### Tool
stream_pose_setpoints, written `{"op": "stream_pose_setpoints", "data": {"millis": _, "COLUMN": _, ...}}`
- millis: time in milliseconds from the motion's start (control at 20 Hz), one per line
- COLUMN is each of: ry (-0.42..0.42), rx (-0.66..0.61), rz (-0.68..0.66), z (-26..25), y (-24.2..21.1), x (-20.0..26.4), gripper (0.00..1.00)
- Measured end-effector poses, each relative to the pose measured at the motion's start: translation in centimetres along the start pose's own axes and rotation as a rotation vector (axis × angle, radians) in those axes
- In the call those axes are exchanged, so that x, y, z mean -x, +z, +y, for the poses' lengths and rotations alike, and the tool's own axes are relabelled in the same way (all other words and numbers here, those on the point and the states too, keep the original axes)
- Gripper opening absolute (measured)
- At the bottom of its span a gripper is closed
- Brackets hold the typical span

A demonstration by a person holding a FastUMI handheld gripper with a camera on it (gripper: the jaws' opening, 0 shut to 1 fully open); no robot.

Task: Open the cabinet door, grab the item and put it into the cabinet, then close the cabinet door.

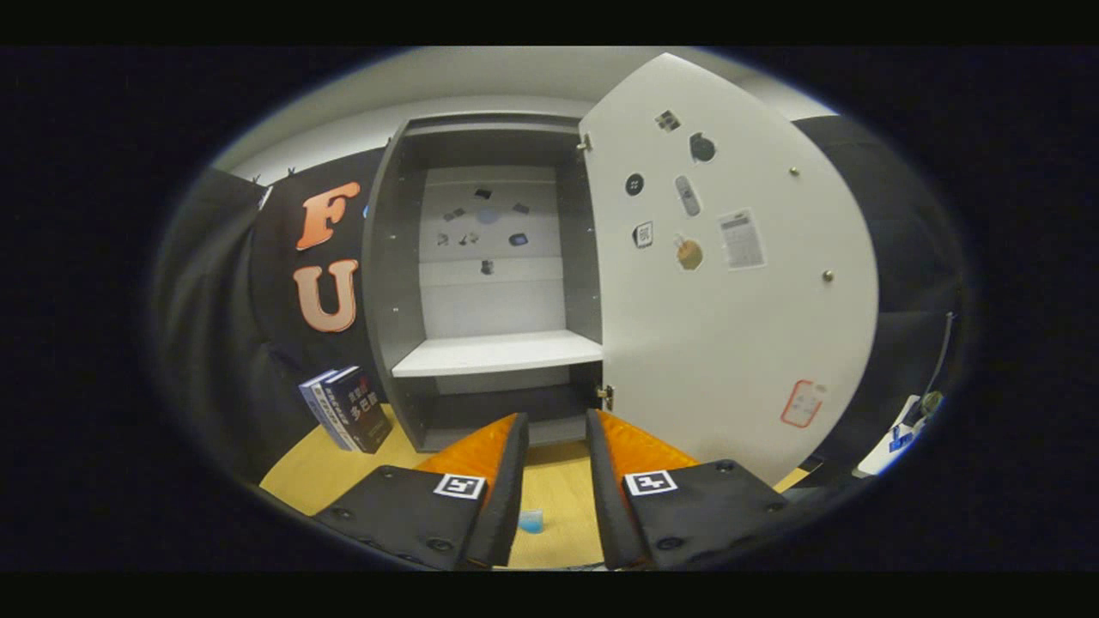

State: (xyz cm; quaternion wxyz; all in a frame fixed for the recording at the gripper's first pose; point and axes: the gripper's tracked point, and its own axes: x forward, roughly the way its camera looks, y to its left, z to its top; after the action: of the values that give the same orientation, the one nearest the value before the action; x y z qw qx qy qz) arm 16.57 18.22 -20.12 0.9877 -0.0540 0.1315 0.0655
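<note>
Books (346, 409) upright on bench (318, 476), far left, just beside cabinet (384, 283). Cabinet interior open, white shelf (498, 353) bare, small stickers on back panel. Fingers (556, 429) spread apart, nothing gripped, pointing at cabinet base. Small blue item (531, 520) on bench betw. fingers, low, near their base. Cabinet door (730, 326) swung wide open to right, stickers on inner face.

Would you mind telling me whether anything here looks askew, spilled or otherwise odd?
Nothing looks spilled or damaged. The cabinet door stands wide open, its shelf bare. The books lean against the cabinet's side rather than standing straight. A small blue item lies on the table between the open fingers.
</note>
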Motion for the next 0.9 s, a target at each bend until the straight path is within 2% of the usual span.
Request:
{"op": "stream_pose_setpoints", "data": {"millis": 350, "ry": 0.054, "rx": -0.017, "rz": 0.129, "z": 2.1, "y": -9.2, "x": -4.7, "gripper": 0.57}}
{"op": "stream_pose_setpoints", "data": {"millis": 700, "ry": 0.091, "rx": 0.009, "rz": 0.252, "z": 2.6, "y": -17.2, "x": -6.8, "gripper": 0.82}}
{"op": "stream_pose_setpoints", "data": {"millis": 900, "ry": 0.099, "rx": 0.013, "rz": 0.328, "z": 2.4, "y": -21.4, "x": -7.4, "gripper": 0.84}}
